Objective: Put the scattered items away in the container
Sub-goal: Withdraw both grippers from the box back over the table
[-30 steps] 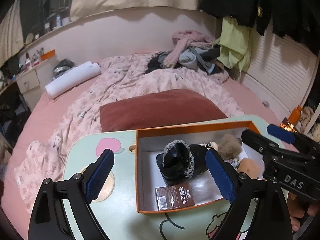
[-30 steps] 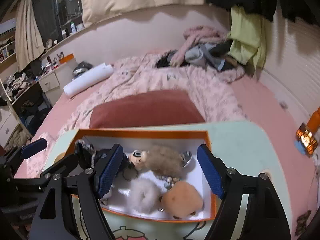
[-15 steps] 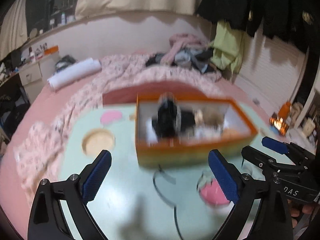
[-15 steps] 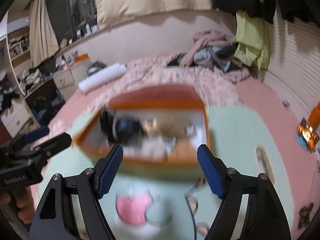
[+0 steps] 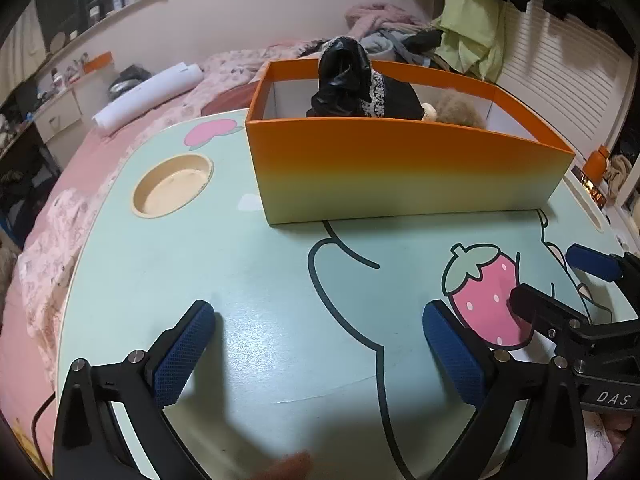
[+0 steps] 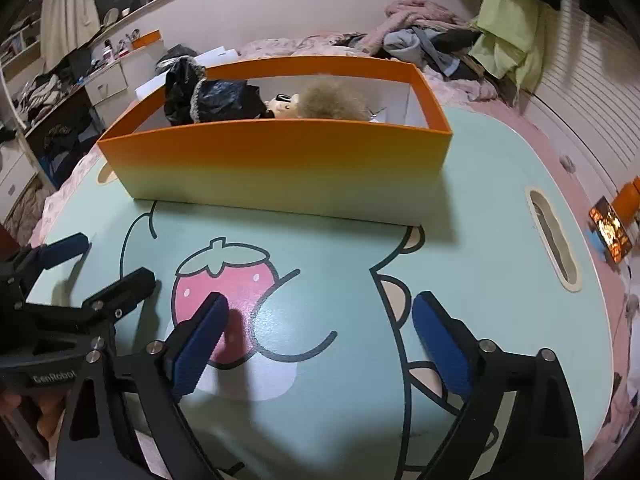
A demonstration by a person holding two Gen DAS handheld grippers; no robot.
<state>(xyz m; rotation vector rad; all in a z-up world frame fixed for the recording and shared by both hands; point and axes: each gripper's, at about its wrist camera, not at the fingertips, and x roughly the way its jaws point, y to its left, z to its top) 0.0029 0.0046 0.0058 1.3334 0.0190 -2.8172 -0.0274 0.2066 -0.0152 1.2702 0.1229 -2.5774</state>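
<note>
An orange box (image 5: 400,164) stands at the far side of the mint-green table (image 5: 260,300); it also shows in the right wrist view (image 6: 280,160). Inside it are a black lace-trimmed shoe (image 5: 352,84) (image 6: 212,96), a small doll face (image 6: 282,104) and a brown fluffy pom-pom (image 6: 332,100) (image 5: 456,110). My left gripper (image 5: 320,344) is open and empty, low over the table's near side. My right gripper (image 6: 320,336) is open and empty, beside it over the strawberry print (image 6: 224,280). Each gripper shows in the other's view.
The table has a round cup recess (image 5: 172,184) at the left and a slot (image 6: 554,236) at the right. A bed with a pink blanket, a dark red pillow (image 5: 224,102), a white roll (image 5: 148,96) and piled clothes (image 6: 424,40) lies behind.
Both grippers have pulled back from above the box and dropped low to the table's near side. The box's front wall now hides most of its contents.
</note>
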